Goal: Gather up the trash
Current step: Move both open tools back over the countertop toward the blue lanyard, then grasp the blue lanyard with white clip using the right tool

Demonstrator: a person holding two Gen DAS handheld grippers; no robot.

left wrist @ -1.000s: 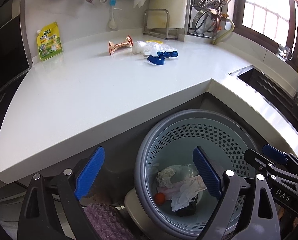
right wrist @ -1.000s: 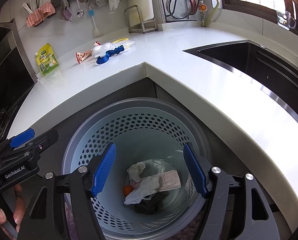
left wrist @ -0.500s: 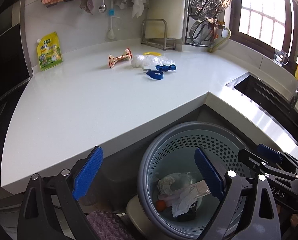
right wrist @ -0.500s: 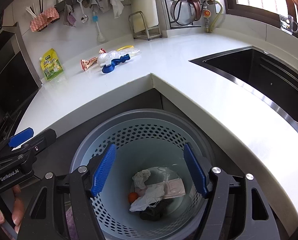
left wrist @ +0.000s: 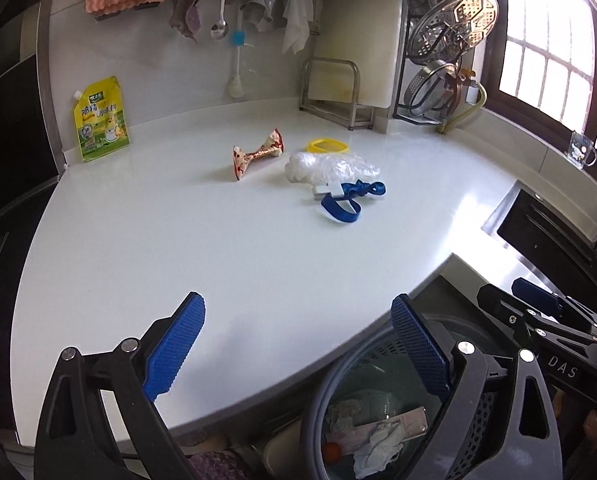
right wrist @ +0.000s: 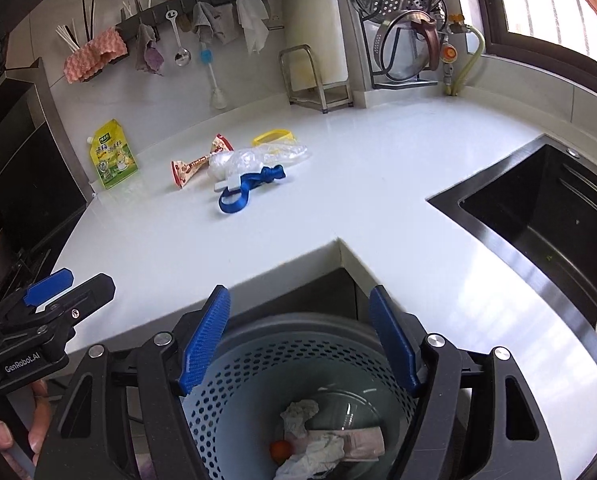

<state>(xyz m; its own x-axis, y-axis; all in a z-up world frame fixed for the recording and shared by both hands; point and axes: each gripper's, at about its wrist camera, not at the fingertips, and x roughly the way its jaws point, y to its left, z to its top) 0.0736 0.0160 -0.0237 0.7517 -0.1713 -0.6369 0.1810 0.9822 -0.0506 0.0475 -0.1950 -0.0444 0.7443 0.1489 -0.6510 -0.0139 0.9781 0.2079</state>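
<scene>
I hold the left gripper (left wrist: 294, 344) and right gripper (right wrist: 298, 340) empty with jaws apart above the bin (right wrist: 258, 376), because the wrapper (left wrist: 256, 154), bag (left wrist: 330, 168) and strap (left wrist: 348, 200) lie far across the counter (left wrist: 218, 248).

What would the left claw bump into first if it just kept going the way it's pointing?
Probably the bare white countertop: the open left gripper aims down at it, well short of the blue strap. Depth is uncertain.

Counter (left wrist: 178, 240): one twisted wrapper (left wrist: 257, 154), one plastic bag (left wrist: 330, 168), one blue strap (left wrist: 348, 200), one yellow lid (left wrist: 327, 145), one yellow pouch (left wrist: 100, 120). One bin (right wrist: 258, 372).
</scene>
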